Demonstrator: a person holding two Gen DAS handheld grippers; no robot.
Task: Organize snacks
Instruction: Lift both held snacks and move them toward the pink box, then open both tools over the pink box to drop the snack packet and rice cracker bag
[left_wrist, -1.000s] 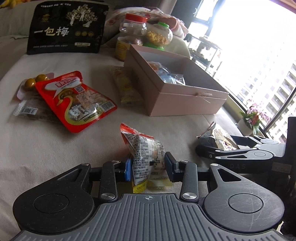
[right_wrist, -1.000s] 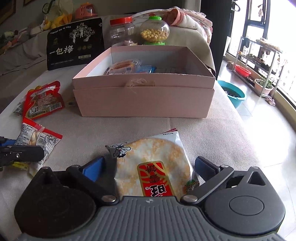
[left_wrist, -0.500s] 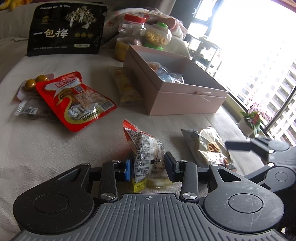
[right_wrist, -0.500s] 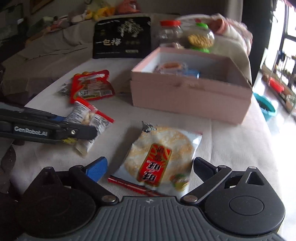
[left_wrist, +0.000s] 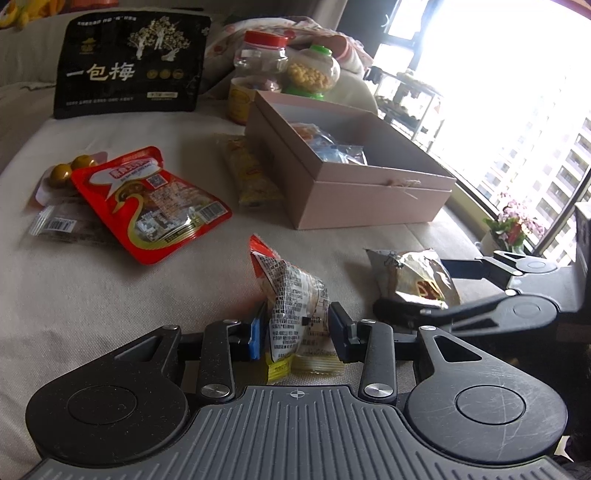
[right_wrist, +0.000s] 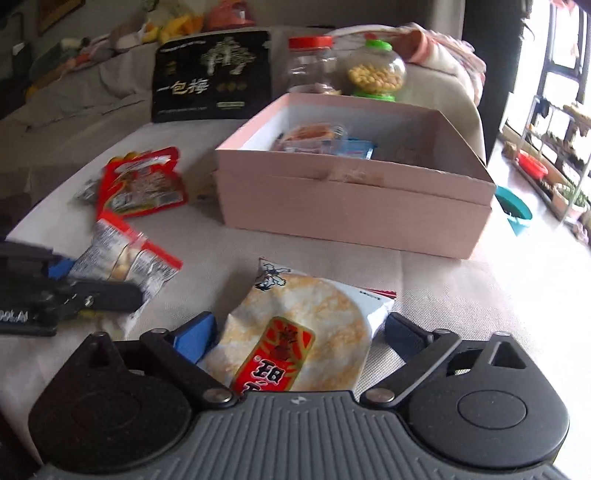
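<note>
Left gripper (left_wrist: 297, 334) is pinching the red-edged snack packet (left_wrist: 291, 295) between its blue pads, standing it up on the cloth short of the pink box (left_wrist: 369, 192). Right gripper (right_wrist: 297, 332) is sitting spread wide around the rice cracker bag (right_wrist: 306, 332), pads not touching it, box (right_wrist: 354, 210) just beyond

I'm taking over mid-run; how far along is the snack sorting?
Done: a few packets lie in the pink box. In hand: the left gripper pinches a small printed packet; the right gripper straddles the rice cracker pack, open. Left: the red pouch and yellow packet.
</note>
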